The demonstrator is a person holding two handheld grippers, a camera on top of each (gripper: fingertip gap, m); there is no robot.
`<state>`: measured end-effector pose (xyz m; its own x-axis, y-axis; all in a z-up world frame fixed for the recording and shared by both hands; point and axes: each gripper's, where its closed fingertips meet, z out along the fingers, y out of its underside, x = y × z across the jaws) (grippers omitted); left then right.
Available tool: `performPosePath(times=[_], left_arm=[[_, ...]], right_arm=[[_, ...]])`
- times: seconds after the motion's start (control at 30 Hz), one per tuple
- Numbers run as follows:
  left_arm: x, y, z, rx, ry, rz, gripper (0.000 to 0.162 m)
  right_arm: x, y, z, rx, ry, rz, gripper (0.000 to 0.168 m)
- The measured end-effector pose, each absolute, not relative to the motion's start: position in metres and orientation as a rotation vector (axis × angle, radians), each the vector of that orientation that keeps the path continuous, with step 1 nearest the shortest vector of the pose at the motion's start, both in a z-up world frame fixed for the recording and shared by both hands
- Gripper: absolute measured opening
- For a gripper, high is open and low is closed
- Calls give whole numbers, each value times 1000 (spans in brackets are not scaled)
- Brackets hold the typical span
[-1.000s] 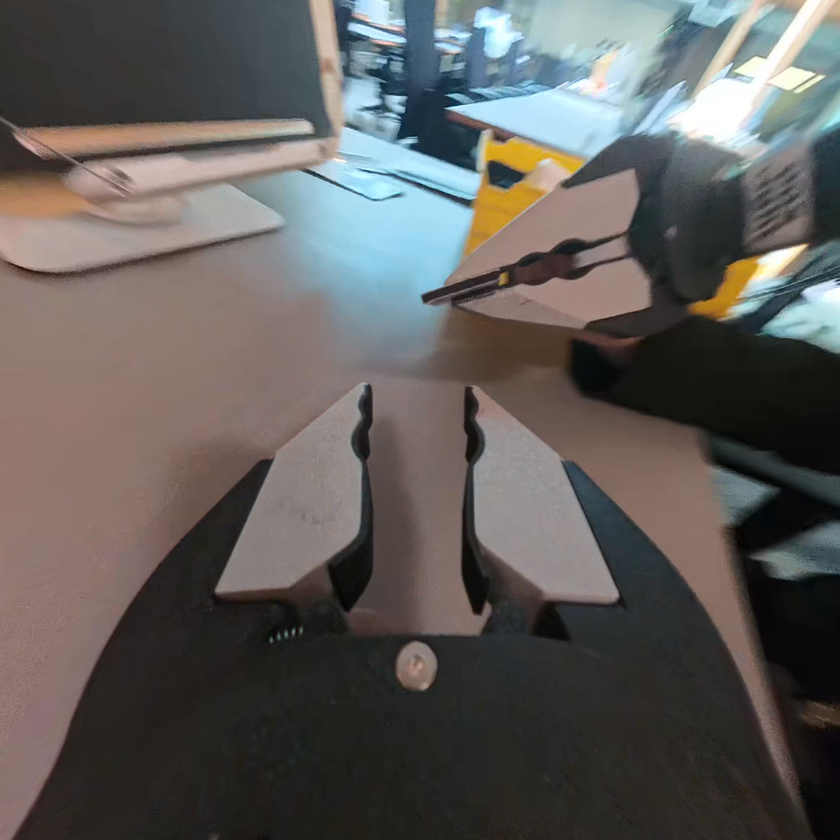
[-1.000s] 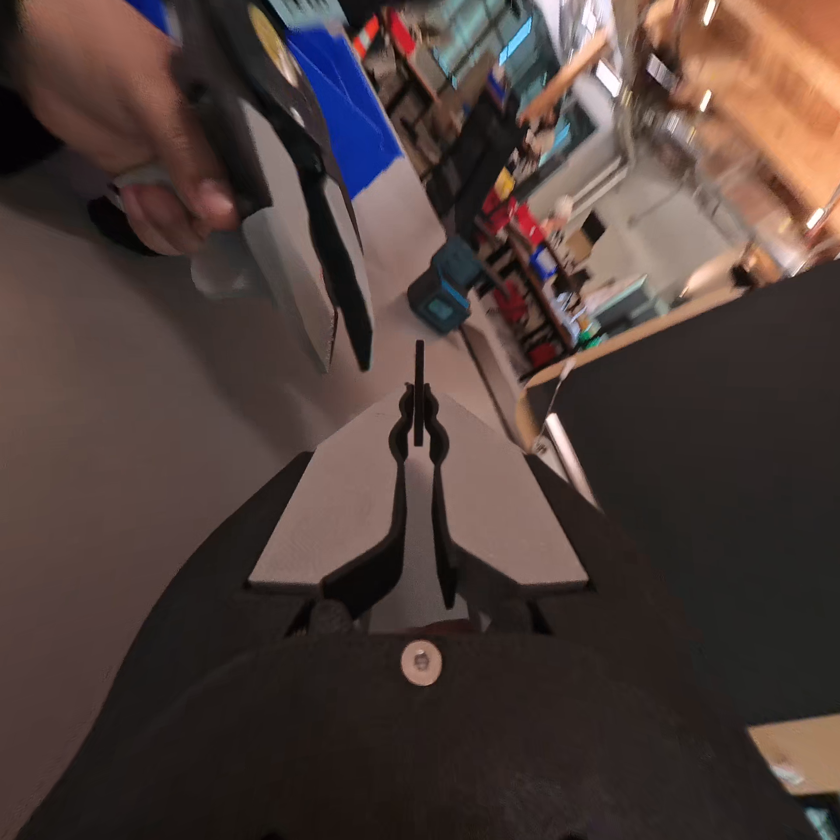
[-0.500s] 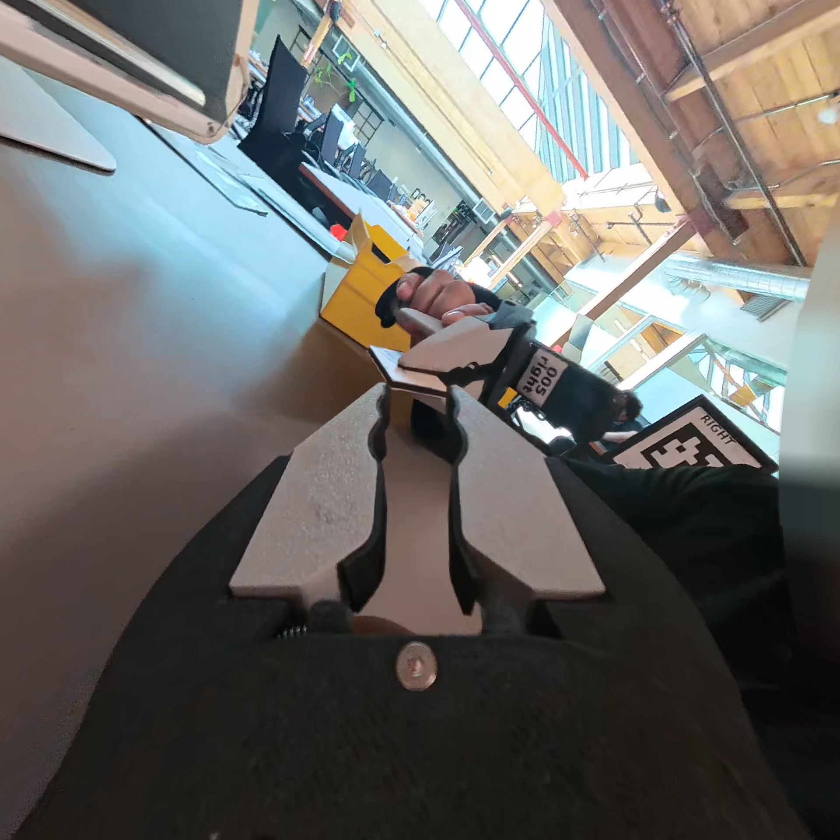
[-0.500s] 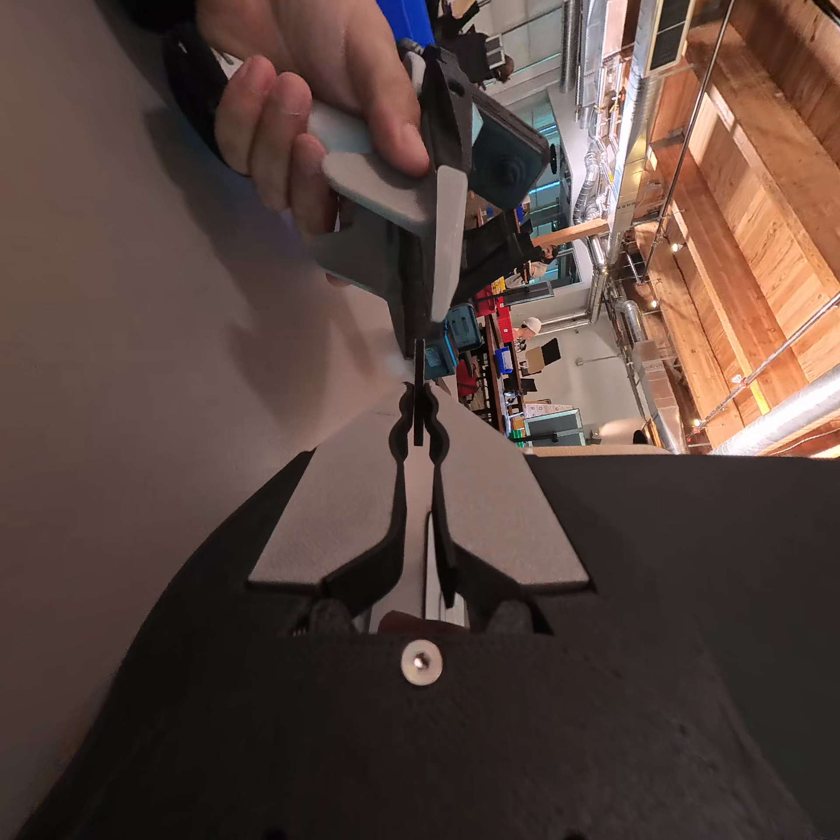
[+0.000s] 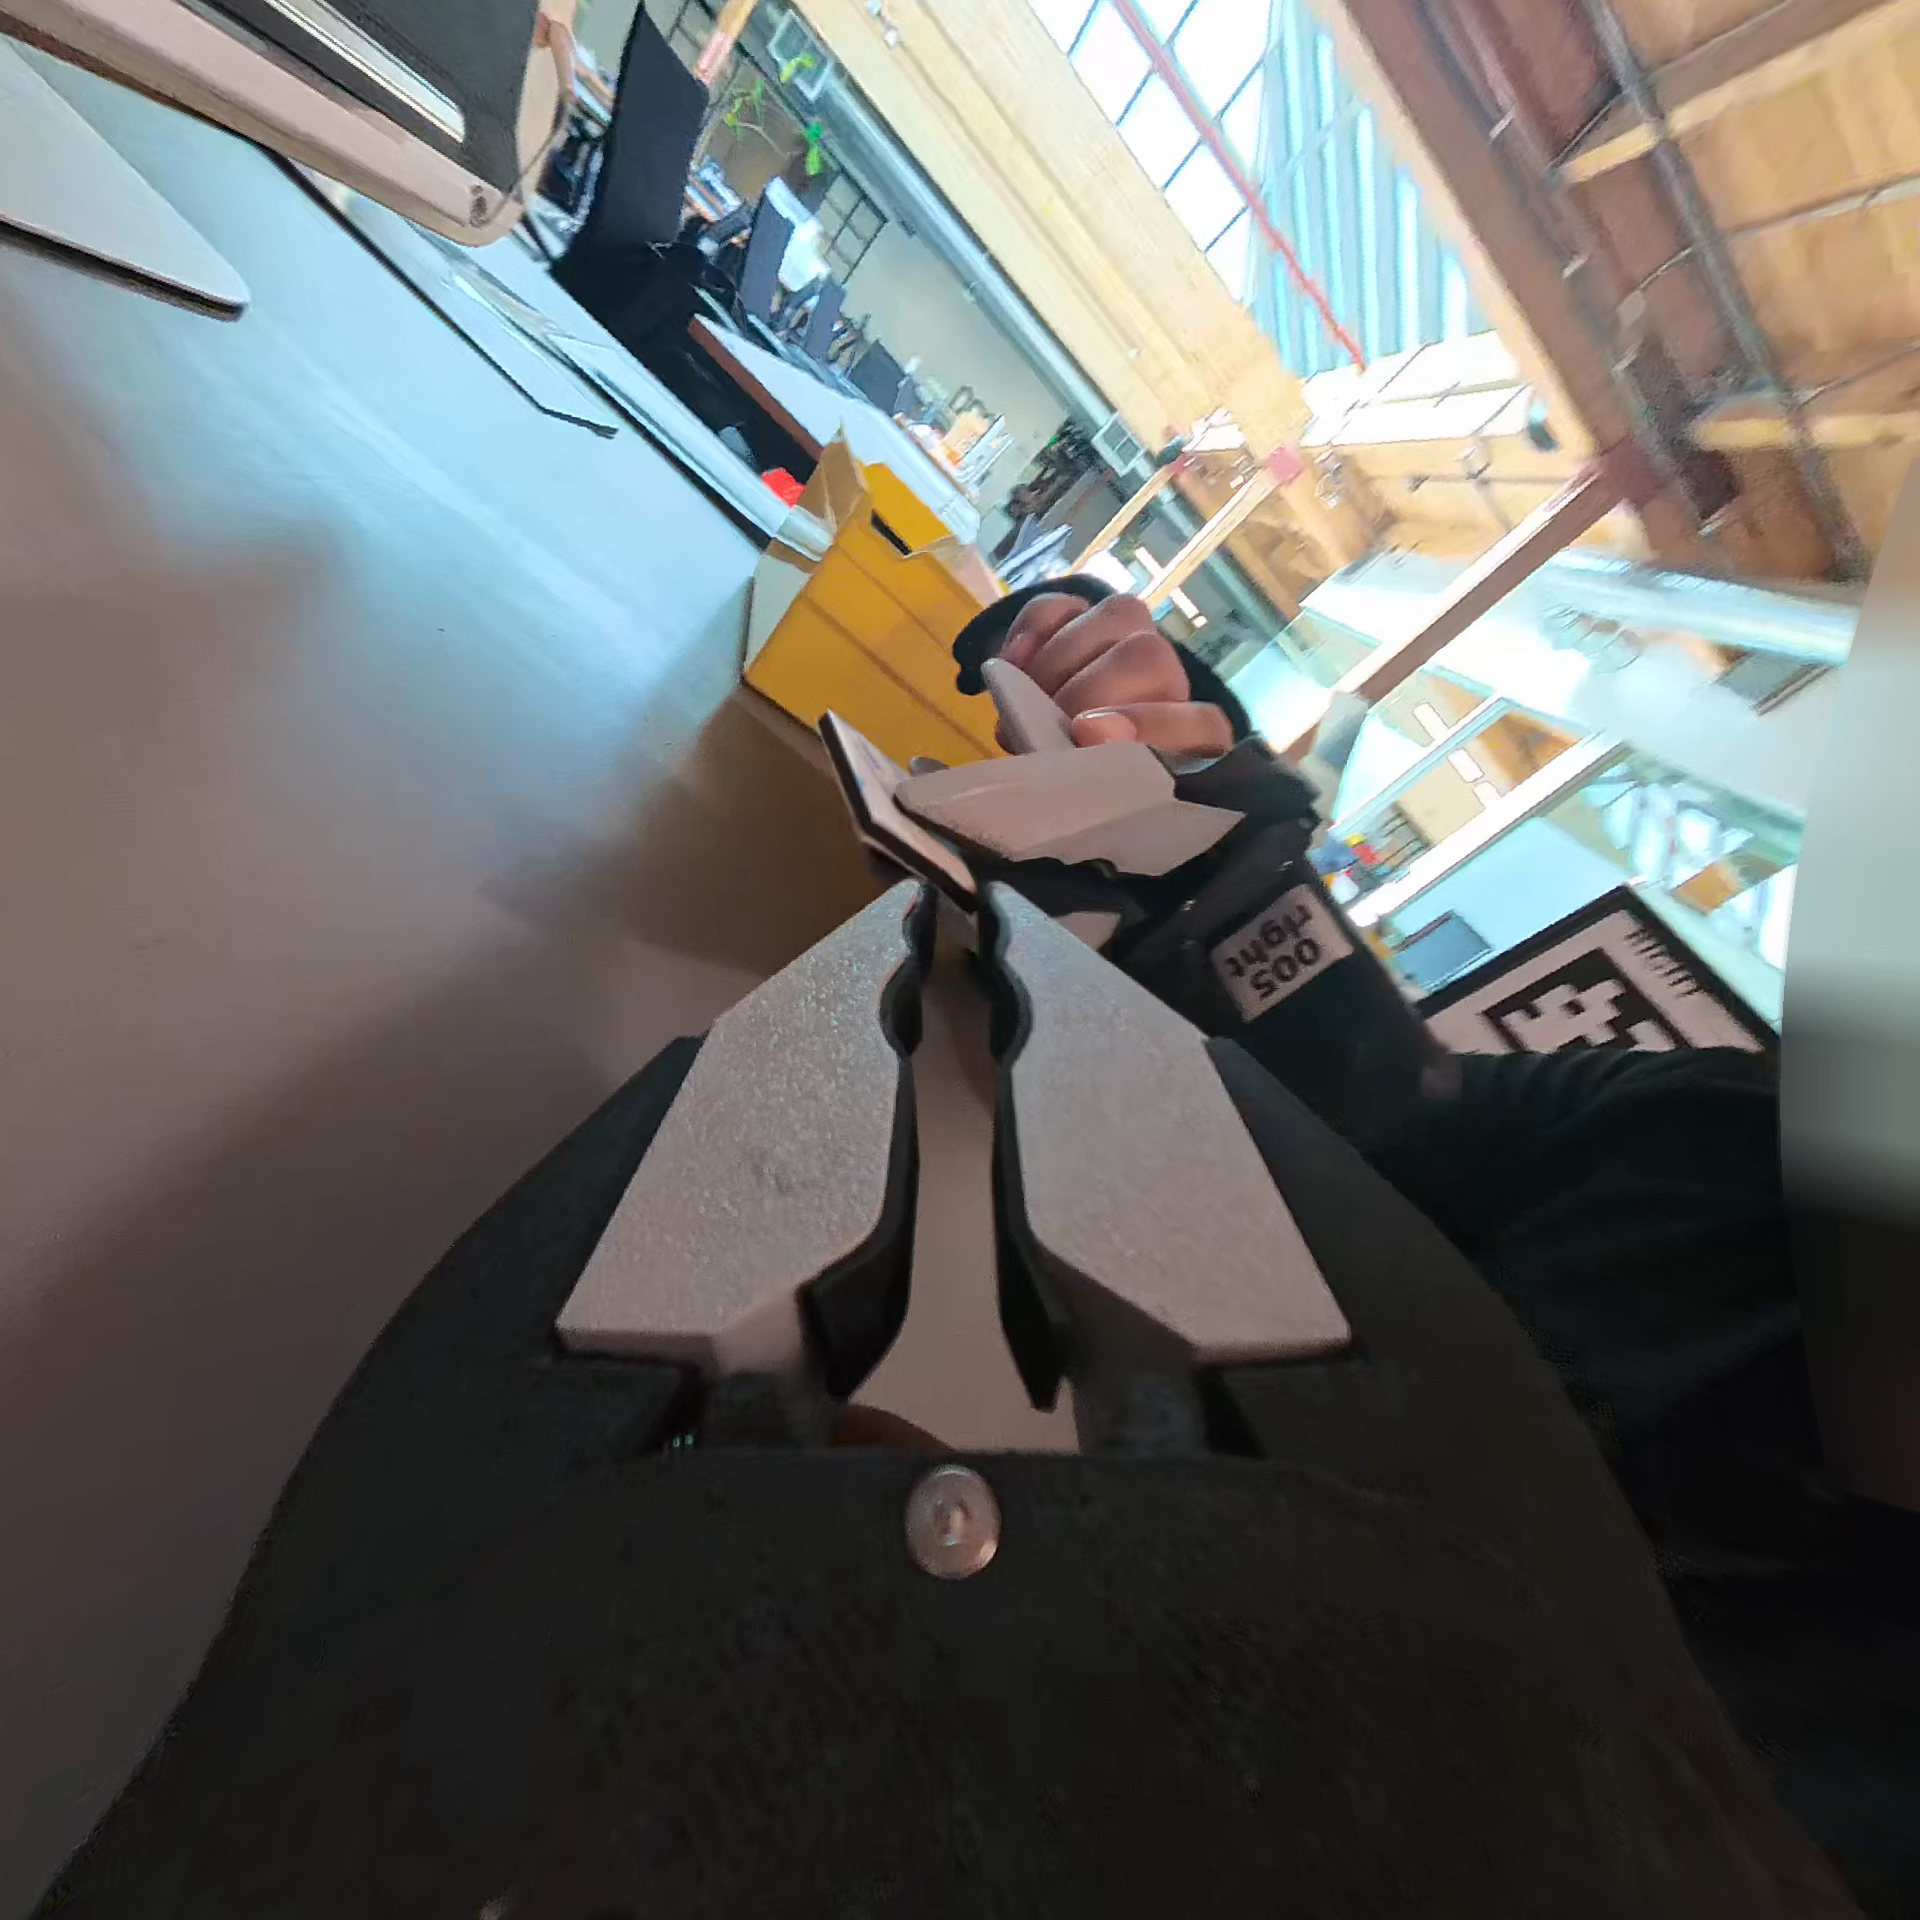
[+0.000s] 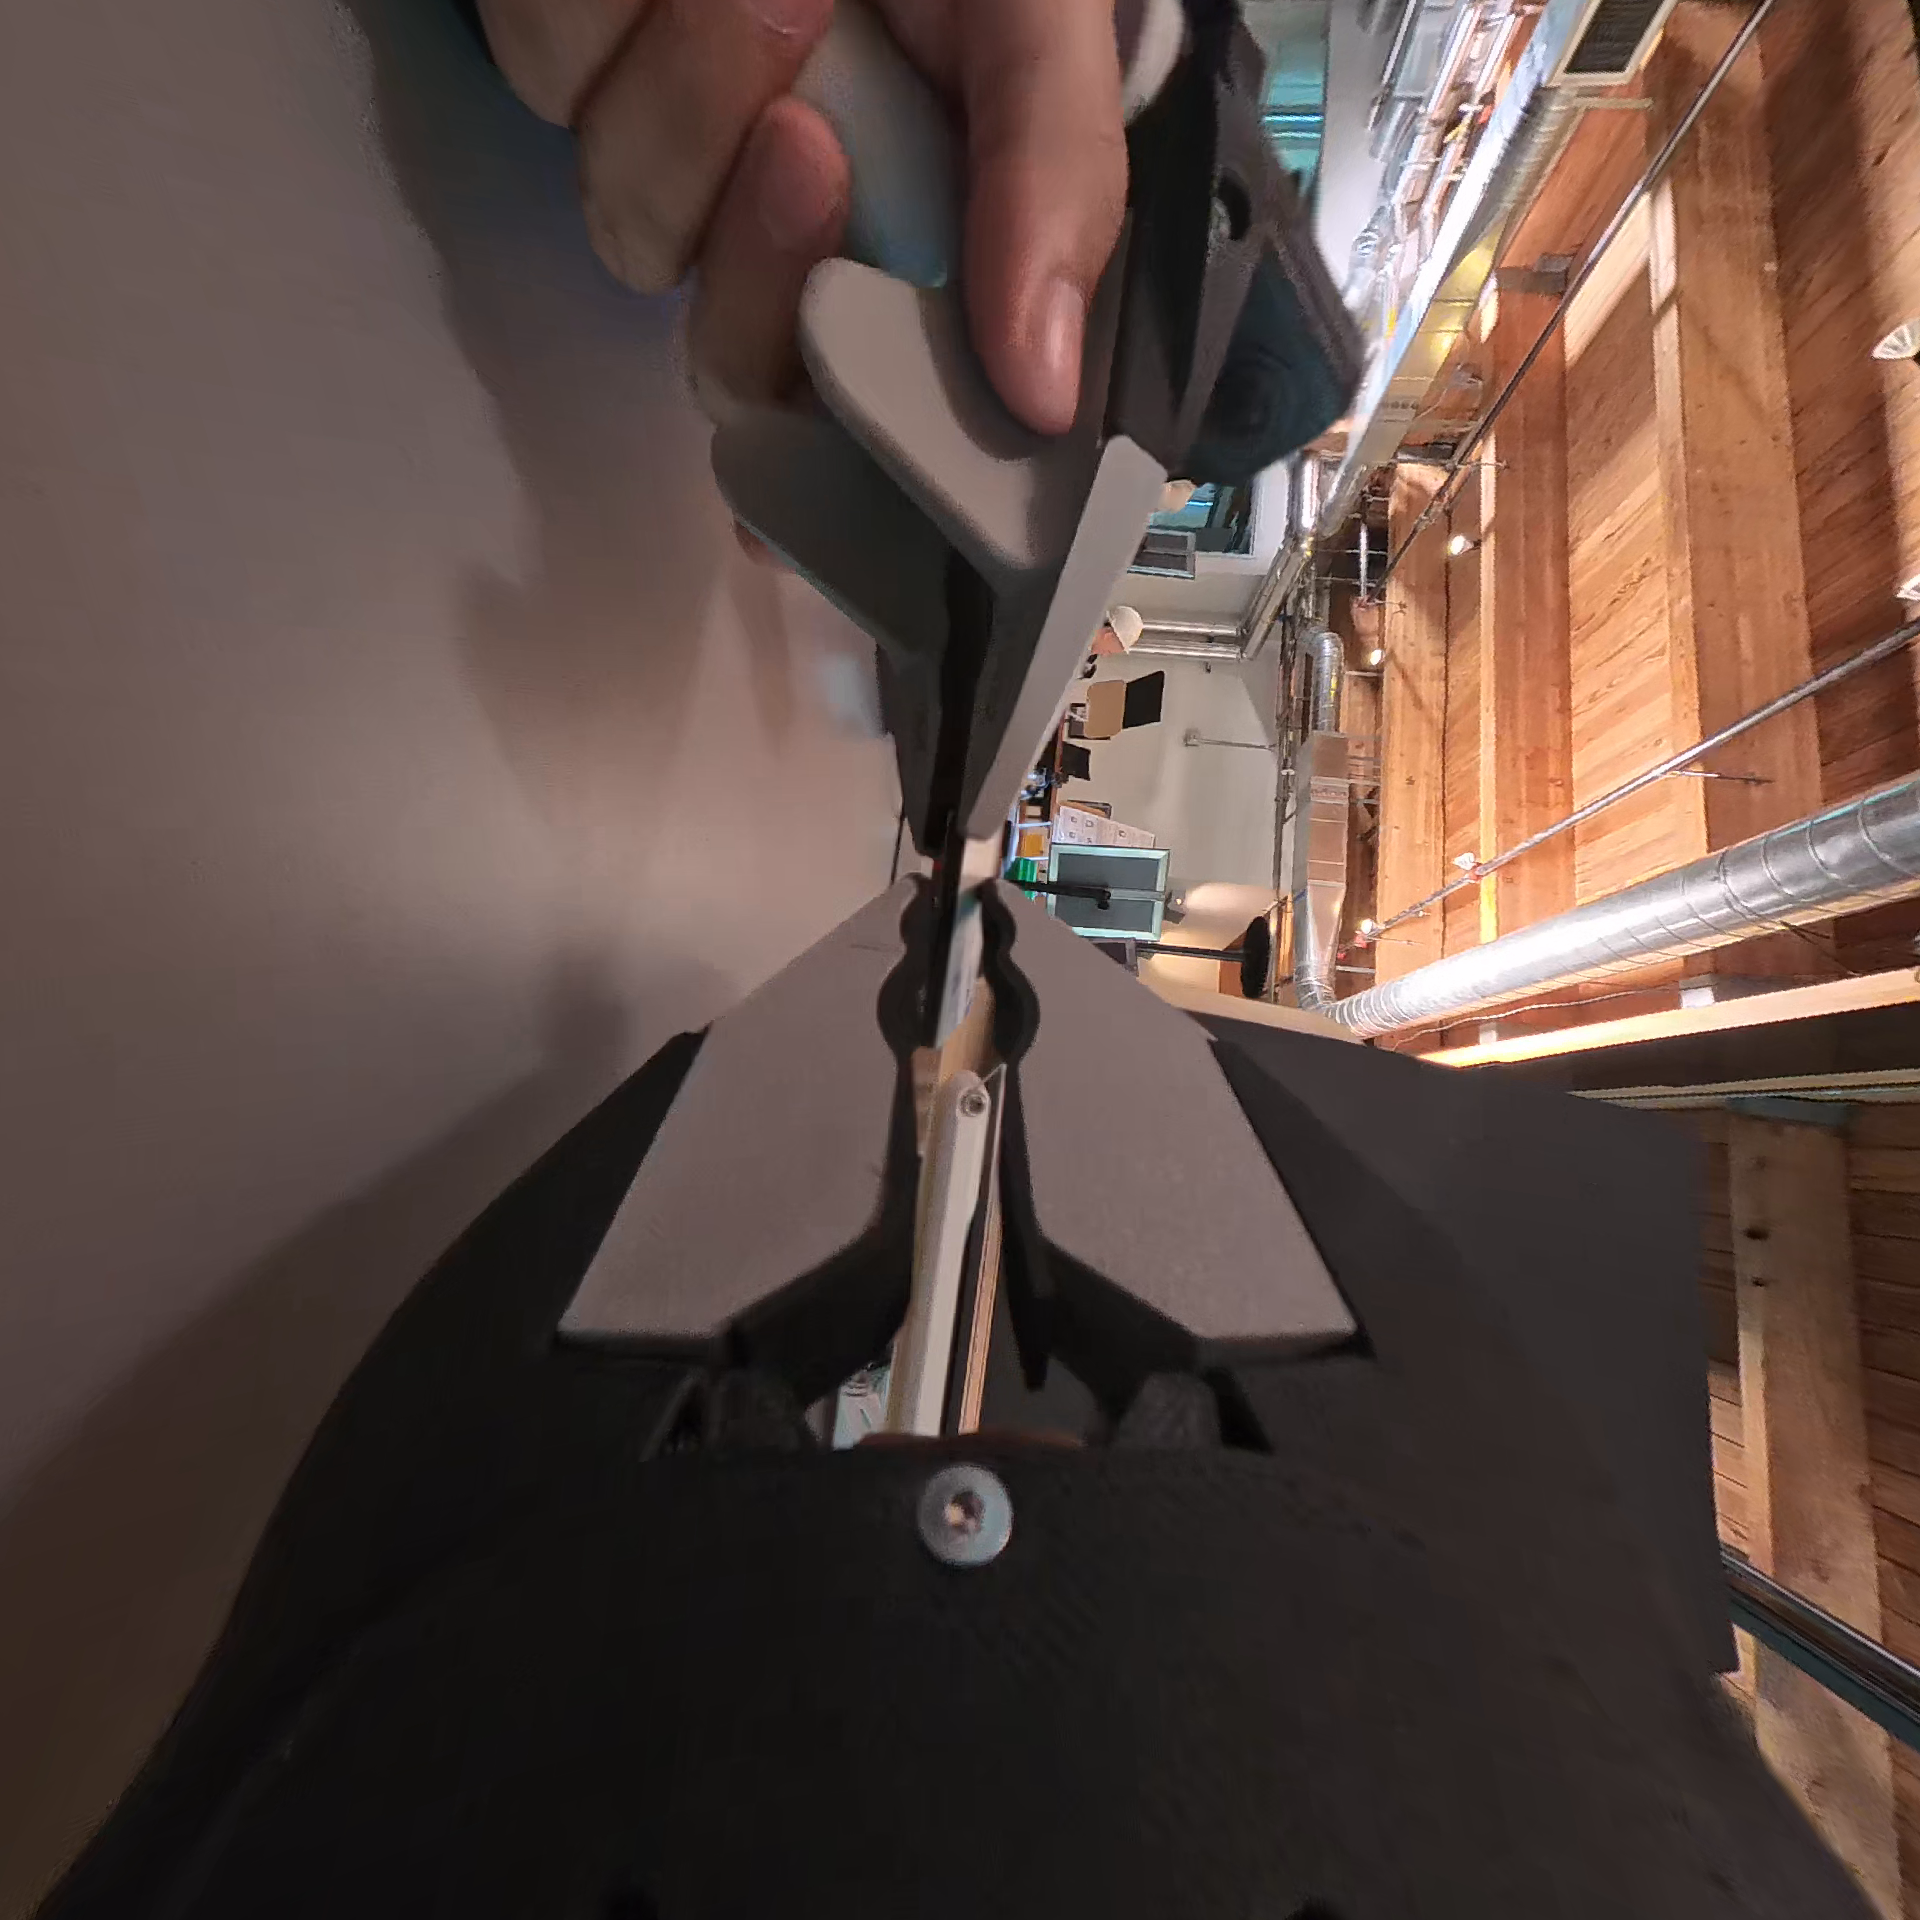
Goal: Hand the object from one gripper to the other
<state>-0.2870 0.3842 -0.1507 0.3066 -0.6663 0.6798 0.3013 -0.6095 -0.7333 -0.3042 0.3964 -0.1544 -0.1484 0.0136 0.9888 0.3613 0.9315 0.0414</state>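
In the left wrist view, the left gripper (image 5: pixel 954 914) fills the lower middle of the frame. Its jaws stand a little apart, with a narrow gap between them. Just above the tips, in the middle of the frame, sits a thin flat card (image 5: pixel 868 784) with a dark edge and a light face. One corner of the card dips down to the gap between the tips. It is hard to tell if the tips touch it.

The right gripper (image 5: pixel 935 831) comes in from the right side of that frame, held by a hand (image 5: pixel 1101 670). Its jaws are clamped on the card. A yellow box (image 5: pixel 862 634) stands behind, at the far edge of the grey surface (image 5: pixel 312 727).

In the right wrist view, the right gripper (image 6: pixel 954 904) points up from the bottom. The card (image 6: pixel 961 956) shows edge-on as a thin strip, pinched between the tips in the middle of the frame. The left gripper (image 6: pixel 961 821) comes down from the top, held by a hand (image 6: pixel 831 156). Its tips meet the top edge of the card.
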Motion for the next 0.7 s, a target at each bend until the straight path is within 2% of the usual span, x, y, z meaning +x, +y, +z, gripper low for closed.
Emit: performPosePath(times=[0.1, 0.33, 0.53, 0.7], left_arm=[[-287, 390, -157, -1767, 354, -1321, 1], [-307, 398, -157, -1786, 441, -986, 0], [-310, 398, -168, -1847, 589, -728, 0], [-299, 386, -175, -1882, 637, -862, 0]], right_arm=[[-305, 397, -157, -335, -1698, -263, 11], [-298, 401, -141, -606, -1621, 180, 23], [-302, 404, -158, -754, -1670, 330, 58], [-302, 403, -163, -700, -1701, 249, 51]])
